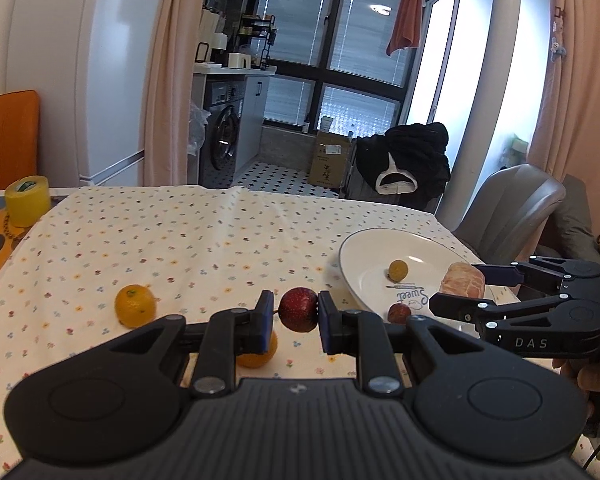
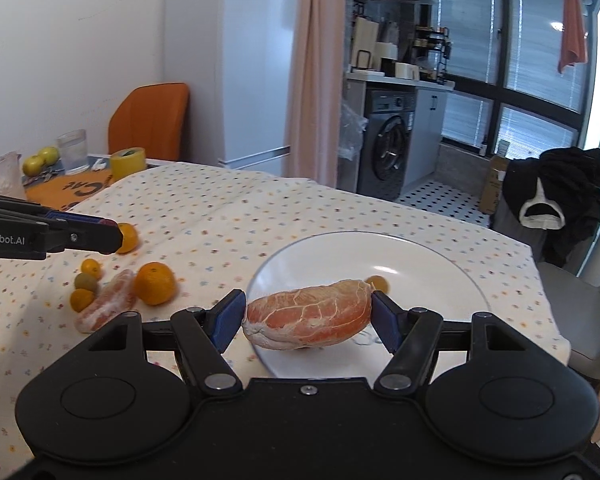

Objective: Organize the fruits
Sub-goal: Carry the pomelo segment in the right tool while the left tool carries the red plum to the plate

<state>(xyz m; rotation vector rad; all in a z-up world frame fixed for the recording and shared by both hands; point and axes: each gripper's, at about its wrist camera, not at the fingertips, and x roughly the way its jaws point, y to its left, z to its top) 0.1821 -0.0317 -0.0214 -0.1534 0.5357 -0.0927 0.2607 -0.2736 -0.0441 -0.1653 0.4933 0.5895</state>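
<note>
In the left wrist view my left gripper (image 1: 298,314) is shut on a round red fruit (image 1: 299,309), held above the flowered tablecloth. A mandarin (image 1: 135,306) lies to its left and another orange fruit (image 1: 258,354) sits partly under the left finger. My right gripper (image 2: 308,316) is shut on a peeled pink citrus segment (image 2: 308,316) over the near part of the white plate (image 2: 420,264). On the plate (image 1: 380,248) lie a small yellow fruit (image 1: 398,270) and a second red fruit (image 1: 399,314). A mandarin (image 2: 155,283), another peeled segment (image 2: 108,306) and small kumquats (image 2: 91,268) lie left of the plate.
At the table's far left corner stand a yellow tape roll (image 2: 128,163), two glasses (image 2: 73,151) and green apples (image 2: 40,160). An orange chair (image 2: 152,120) stands behind that corner. A grey chair (image 2: 580,312) is at the table's right edge.
</note>
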